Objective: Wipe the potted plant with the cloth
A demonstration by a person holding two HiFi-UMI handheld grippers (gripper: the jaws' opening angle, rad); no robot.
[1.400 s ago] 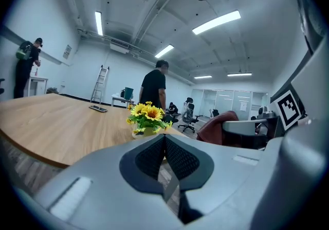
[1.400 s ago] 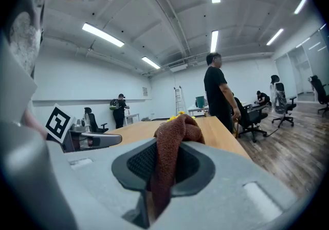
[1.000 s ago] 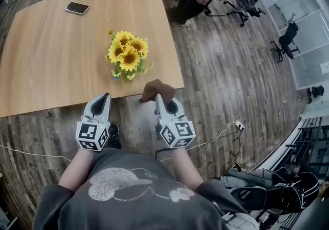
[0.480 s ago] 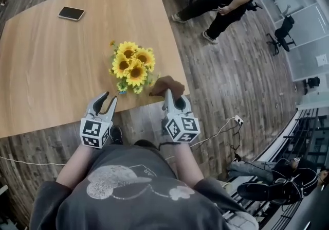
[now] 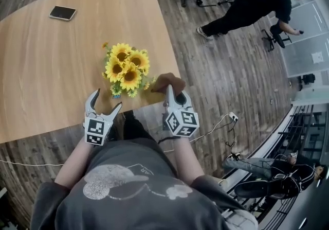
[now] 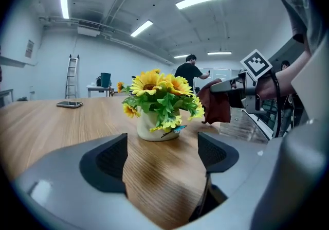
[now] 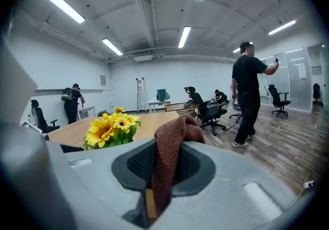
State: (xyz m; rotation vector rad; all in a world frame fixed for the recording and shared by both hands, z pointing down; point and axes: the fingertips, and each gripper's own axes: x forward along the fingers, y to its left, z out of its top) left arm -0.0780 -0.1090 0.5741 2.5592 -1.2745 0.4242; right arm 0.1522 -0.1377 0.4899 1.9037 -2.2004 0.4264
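A phone (image 5: 62, 13) is left near the worktop's (image 5: 46, 69) far left corner; a person in black (image 5: 252, 5) is seen beyond its right edge. Since earlier, the left gripper (image 5: 107, 99) has been opened wide, empty, over the near edge. The potted sunflower plant (image 5: 125, 68) stands just ahead; the brown cloth (image 5: 165, 81), clamped in the right gripper (image 5: 171, 91), is held beside its flowers.

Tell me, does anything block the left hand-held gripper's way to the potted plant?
Nothing visible does. Only bare table lies between the left hand-held gripper, whose empty jaws have just been opening, and the potted plant.
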